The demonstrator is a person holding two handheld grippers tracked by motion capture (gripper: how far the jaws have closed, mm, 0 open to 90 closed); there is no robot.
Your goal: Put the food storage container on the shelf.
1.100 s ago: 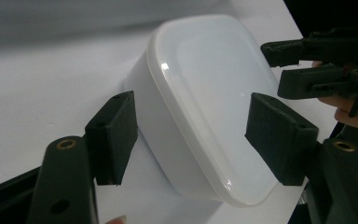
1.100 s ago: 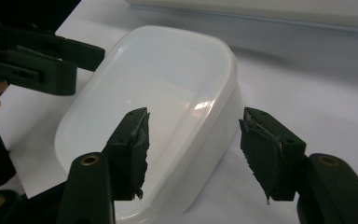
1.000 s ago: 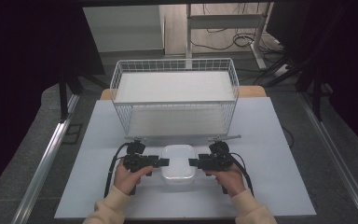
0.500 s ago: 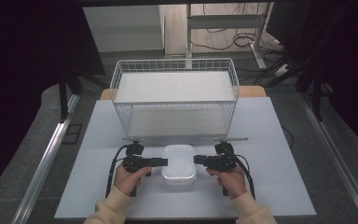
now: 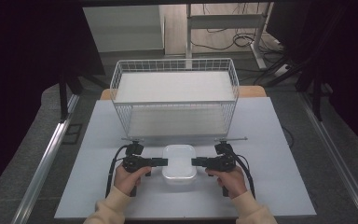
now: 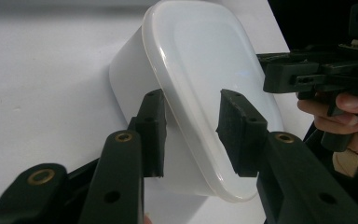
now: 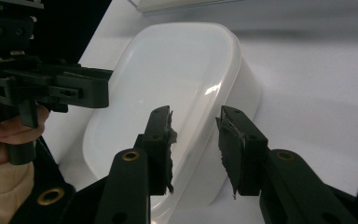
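The left claw has its jaws partly apart around the left rim of the box. In the left gripper view one pad sits under the rim against the wall and the other pad lies over the lid; I cannot tell if they press. The right claw stands the same way at the right rim of the box, and its jaws have just been opening, with the rim between them. In the right gripper view its pads look worn at the edges.

The box is white, closed with a lid, and it rests on the near middle of the white surface, between the two hands. I can read no label or writing on it.

Just behind it, on the far part of the surface, stands a white wire basket with a white shelf inside. Black cables trail from each claw. Nothing lies between the box and the basket.
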